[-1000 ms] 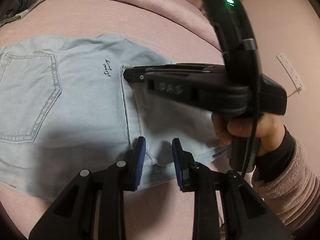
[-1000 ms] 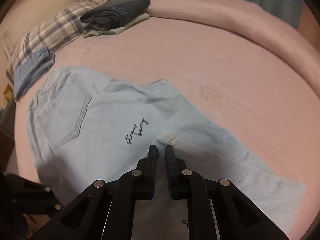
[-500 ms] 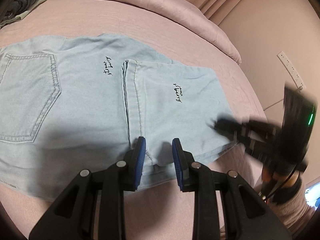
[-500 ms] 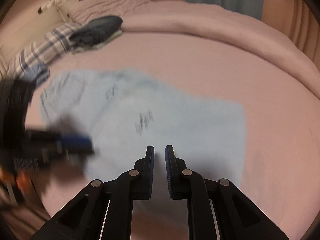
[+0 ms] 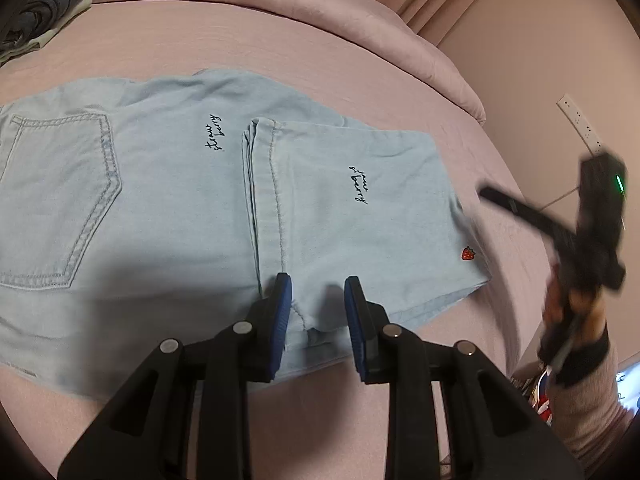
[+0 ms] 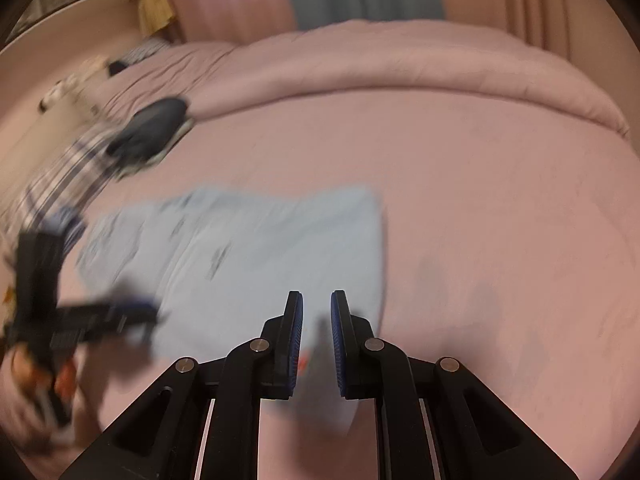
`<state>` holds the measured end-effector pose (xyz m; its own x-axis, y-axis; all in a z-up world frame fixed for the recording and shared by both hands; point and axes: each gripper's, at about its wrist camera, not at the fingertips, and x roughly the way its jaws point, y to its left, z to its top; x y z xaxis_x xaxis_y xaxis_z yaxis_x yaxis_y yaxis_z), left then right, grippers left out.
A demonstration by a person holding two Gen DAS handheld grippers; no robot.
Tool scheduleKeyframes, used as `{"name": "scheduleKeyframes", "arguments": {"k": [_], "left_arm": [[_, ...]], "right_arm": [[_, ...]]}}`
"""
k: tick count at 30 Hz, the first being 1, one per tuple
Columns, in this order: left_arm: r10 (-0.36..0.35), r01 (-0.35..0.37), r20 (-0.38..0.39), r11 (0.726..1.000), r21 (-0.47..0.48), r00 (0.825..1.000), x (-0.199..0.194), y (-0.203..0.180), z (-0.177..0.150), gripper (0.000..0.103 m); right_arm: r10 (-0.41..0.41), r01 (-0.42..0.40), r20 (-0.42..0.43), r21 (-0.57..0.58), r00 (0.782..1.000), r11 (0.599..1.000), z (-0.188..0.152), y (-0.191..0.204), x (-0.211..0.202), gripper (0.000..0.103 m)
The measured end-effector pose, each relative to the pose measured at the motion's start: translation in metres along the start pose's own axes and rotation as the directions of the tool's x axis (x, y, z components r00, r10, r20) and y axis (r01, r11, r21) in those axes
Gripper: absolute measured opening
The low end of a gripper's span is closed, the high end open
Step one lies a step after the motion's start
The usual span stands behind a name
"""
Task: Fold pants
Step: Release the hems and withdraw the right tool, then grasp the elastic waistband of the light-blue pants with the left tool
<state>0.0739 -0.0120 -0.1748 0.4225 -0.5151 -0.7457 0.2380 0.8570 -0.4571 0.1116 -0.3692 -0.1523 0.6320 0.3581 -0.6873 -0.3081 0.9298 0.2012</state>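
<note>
Light blue jeans (image 5: pixel 168 208) lie flat on the pink bed, legs folded back over the seat; the folded part (image 5: pixel 360 216) carries script lettering and a small red strawberry patch (image 5: pixel 468 254). My left gripper (image 5: pixel 318 308) is open, its blue pads straddling the near edge of the folded legs, gripping nothing. My right gripper (image 6: pixel 316 328) is open and empty, held above the bed by the jeans' (image 6: pixel 256 256) right end; that view is blurred. It shows at the right of the left wrist view (image 5: pixel 560 232), off the jeans.
A stack of folded dark clothes (image 5: pixel 44 8) sits at the far left of the bed, also in the right wrist view (image 6: pixel 148 132). A rolled pink duvet (image 5: pixel 280 0) runs along the far side. A wall socket strip (image 5: pixel 580 128) is on the right wall.
My right gripper let go of the leg hem over the jeans and pulled back to the right, off the garment, opening slightly. The folded legs now lie flat. My left gripper has not moved.
</note>
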Motion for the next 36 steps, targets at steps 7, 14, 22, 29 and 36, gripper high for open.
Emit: {"name": "scheduleKeyframes", "arguments": {"k": [7, 14, 22, 29, 36], "left_arm": [[0.021, -0.021, -0.003, 1.000, 0.013, 1.000, 0.001, -0.004, 0.000, 0.027], [0.025, -0.025, -0.004, 1.000, 0.016, 1.000, 0.001, -0.008, 0.001, 0.027], [0.008, -0.008, 0.003, 1.000, 0.007, 1.000, 0.001, -0.005, 0.000, 0.027], [0.006, -0.005, 0.022, 0.998, -0.066, 1.000, -0.017, 0.013, -0.001, 0.053], [0.000, 0.048, 0.173, 0.960, -0.276, 0.985, -0.092, 0.078, -0.029, 0.060]], "right_arm": [[-0.058, 0.079, -0.154, 0.132, 0.986, 0.988, 0.040, -0.034, 0.082, 0.013], [-0.005, 0.022, -0.096, 0.174, 0.995, 0.985, 0.020, -0.033, 0.039, 0.013], [-0.010, 0.005, -0.145, -0.030, 0.989, 1.000, -0.075, 0.014, -0.012, 0.013], [-0.015, 0.009, -0.133, -0.047, 0.991, 0.999, -0.089, 0.033, -0.033, 0.014], [0.110, -0.112, -0.030, -0.071, 0.993, 0.991, -0.054, 0.067, -0.033, 0.040]]}}
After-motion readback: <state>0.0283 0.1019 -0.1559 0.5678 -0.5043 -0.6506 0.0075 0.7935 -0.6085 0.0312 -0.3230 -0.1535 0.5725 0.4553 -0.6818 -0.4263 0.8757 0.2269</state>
